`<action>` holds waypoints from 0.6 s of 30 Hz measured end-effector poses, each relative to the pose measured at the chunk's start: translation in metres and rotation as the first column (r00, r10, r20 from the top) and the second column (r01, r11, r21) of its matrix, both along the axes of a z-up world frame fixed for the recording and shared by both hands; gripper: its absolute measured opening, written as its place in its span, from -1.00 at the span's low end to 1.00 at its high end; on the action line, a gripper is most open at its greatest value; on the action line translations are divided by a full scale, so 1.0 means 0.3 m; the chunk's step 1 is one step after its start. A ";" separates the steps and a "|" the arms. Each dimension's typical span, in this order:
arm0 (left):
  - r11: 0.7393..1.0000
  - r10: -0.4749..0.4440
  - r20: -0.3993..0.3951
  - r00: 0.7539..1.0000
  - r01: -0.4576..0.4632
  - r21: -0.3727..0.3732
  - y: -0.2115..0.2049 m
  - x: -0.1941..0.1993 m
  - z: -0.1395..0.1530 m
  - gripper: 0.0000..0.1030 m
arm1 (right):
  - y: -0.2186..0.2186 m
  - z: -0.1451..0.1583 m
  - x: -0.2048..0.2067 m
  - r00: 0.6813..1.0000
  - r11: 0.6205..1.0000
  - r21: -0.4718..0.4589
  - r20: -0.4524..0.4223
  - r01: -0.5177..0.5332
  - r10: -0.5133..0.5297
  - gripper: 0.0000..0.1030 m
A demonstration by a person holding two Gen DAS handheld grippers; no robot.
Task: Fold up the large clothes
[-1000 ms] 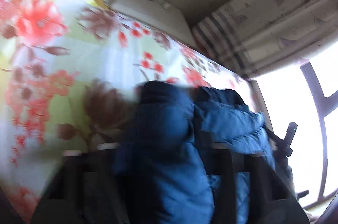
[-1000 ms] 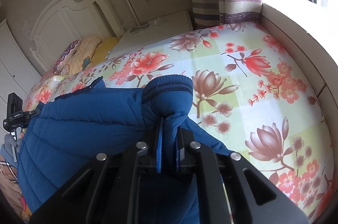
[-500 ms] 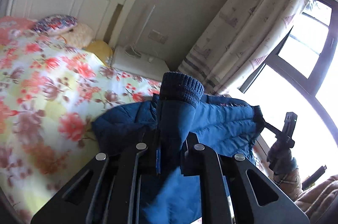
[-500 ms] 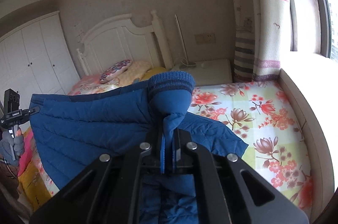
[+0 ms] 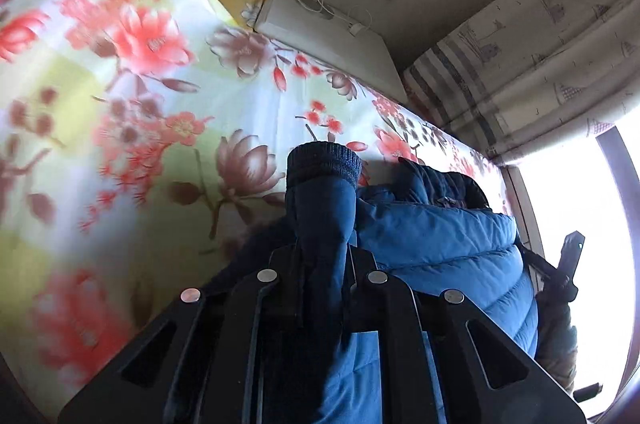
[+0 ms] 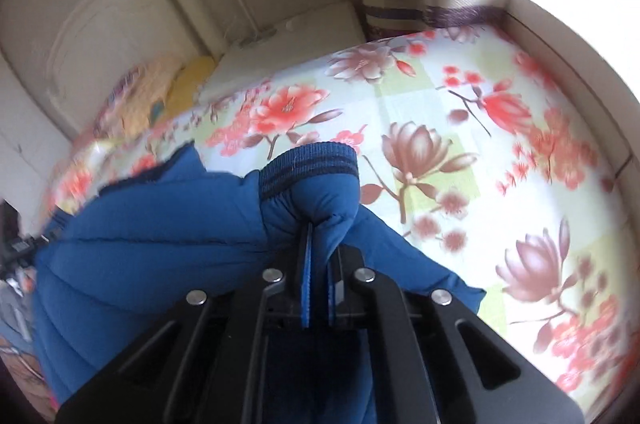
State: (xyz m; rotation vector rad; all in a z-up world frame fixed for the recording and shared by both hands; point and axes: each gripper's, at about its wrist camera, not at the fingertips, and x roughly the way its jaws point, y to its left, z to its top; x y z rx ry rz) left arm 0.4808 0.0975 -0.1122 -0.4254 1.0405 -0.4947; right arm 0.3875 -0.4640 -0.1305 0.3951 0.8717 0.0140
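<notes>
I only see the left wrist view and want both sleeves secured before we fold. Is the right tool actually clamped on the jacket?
Observer: Yes. The right tool is shut on a sleeve of the blue puffer jacket, just below the cuff.
Operator: What does that cuff look like?
Observer: It is blue knit with two dark stripes, and it stands above the tool's pads.
Operator: What lies beyond it on that side?
Observer: The floral bedspread. A corner of the jacket hangs out to the right of the tool, but I cannot tell whether it touches the bedspread.
</notes>
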 end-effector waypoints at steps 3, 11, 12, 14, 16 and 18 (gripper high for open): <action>0.999 0.002 0.039 0.999 0.000 -0.049 0.021 -0.011 0.022 -0.78 | -0.018 0.062 -0.068 0.998 1.000 0.008 0.065 0.015 -0.016 -0.91; 0.997 0.046 0.038 0.998 -0.044 -0.064 0.017 0.050 -0.026 -0.77 | -0.003 0.036 0.025 0.999 0.999 -0.031 0.038 0.025 -0.023 -0.90; 0.996 0.048 0.026 0.999 -0.046 -0.077 0.021 0.058 -0.038 -0.75 | -0.014 0.009 0.041 0.999 0.999 -0.018 0.028 0.029 -0.028 -0.86; 0.995 0.053 -0.005 0.999 -0.053 -0.088 0.026 0.068 -0.073 -0.65 | -0.031 -0.022 0.051 0.999 0.999 0.026 0.014 0.037 -0.037 -0.79; 0.990 0.063 -0.024 0.998 -0.066 -0.126 0.041 0.069 -0.097 -0.55 | -0.038 -0.030 0.044 0.999 0.998 0.033 0.018 0.048 -0.049 -0.43; 0.978 0.098 -0.025 0.995 -0.101 -0.182 0.080 0.053 -0.091 -0.39 | -0.051 -0.024 0.029 0.998 0.997 0.039 0.006 0.068 -0.069 0.23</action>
